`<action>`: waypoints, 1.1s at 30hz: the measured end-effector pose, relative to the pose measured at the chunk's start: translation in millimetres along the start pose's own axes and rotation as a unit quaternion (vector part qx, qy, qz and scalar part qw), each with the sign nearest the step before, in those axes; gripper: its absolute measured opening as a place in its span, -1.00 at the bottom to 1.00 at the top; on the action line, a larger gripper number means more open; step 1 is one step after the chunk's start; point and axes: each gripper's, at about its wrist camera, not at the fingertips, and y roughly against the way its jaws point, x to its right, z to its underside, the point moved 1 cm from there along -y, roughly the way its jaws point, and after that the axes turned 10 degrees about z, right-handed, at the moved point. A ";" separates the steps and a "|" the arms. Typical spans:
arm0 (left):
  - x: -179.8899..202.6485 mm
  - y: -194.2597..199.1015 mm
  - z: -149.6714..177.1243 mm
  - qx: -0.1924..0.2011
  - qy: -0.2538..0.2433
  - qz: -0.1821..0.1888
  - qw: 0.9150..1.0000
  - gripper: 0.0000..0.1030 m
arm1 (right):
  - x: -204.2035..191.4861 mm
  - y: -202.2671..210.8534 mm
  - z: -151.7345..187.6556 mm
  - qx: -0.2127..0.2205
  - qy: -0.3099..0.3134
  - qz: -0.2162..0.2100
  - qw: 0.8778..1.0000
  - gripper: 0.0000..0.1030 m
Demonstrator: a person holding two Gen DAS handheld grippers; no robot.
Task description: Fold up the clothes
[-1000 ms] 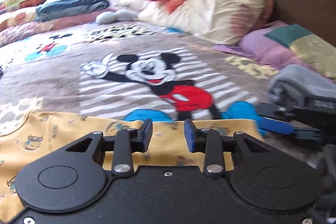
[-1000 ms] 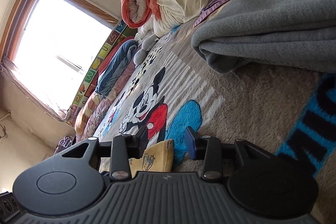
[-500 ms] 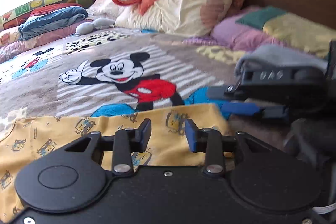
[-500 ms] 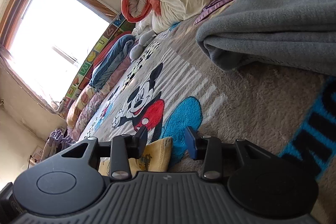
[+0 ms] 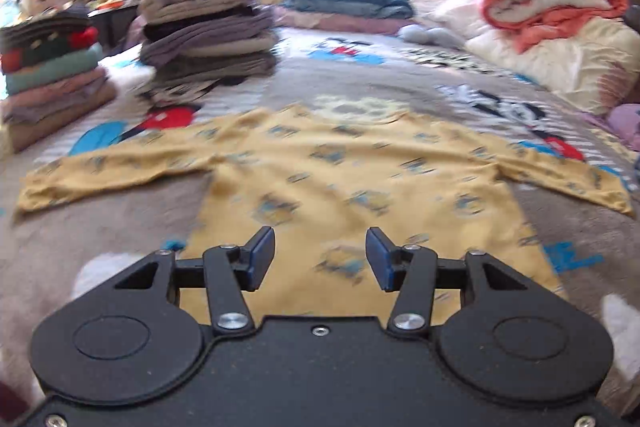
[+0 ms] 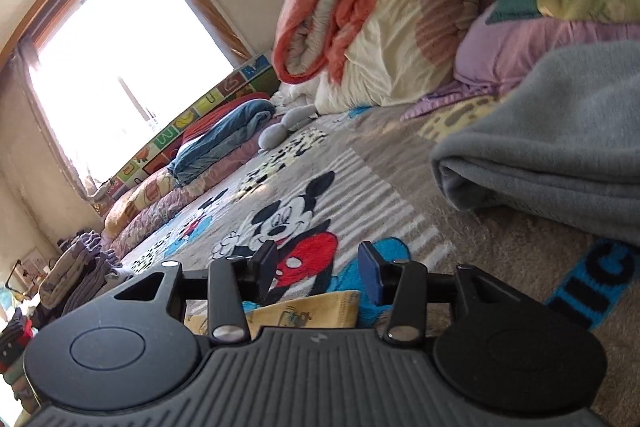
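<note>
**Left wrist view: shirt spread flat, sleeves running across the line of approach**

Left wrist view shows the yellow printed shirt laid flat on the cartoon-print blanket that covers the bed, its body running straight away from the left gripper and its two sleeves stretched out to either side. The garment's long axis, sleeve tip to sleeve tip, therefore lies crosswise to the gripper's pointing direction. The left gripper hangs over the near hem with its jaws about half spread and nothing between the blue pads; cloth shows beyond the gap, not in it.

Right wrist view, rolled to a slant, shows the right gripper low over the blanket, jaws opening, with only a yellow cuff edge lying just behind the fingers. No cloth sits between the pads. A folded grey blanket lies to its right.

Judgement: the right gripper is nearer one sleeve end and the left is nearer the hem, so a first fold would likely bring a sleeve inward across the body. Two stacks of folded clothes stand well apart at the far left.
</note>
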 end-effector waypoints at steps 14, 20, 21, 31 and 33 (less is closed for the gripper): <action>-107.9 35.5 37.7 0.002 0.249 0.091 0.964 -0.13 | -110.9 55.4 127.3 -0.258 0.011 -0.130 0.957 0.12; -115.6 38.6 35.0 0.008 0.257 0.121 0.959 -0.99 | -118.3 67.6 146.7 -0.265 -0.026 -0.135 0.955 -0.50; -115.5 43.7 30.5 0.017 0.255 0.126 0.958 -0.99 | -120.2 70.1 144.7 -0.258 -0.029 -0.137 0.956 -0.88; -124.1 39.6 40.5 -0.018 0.275 0.120 0.954 -0.99 | -90.8 72.0 144.2 -0.268 -0.097 -0.107 0.953 -0.89; -124.4 36.6 43.1 -0.022 0.275 0.115 0.954 -0.99 | -92.2 74.6 143.5 -0.261 -0.087 -0.111 0.955 -0.88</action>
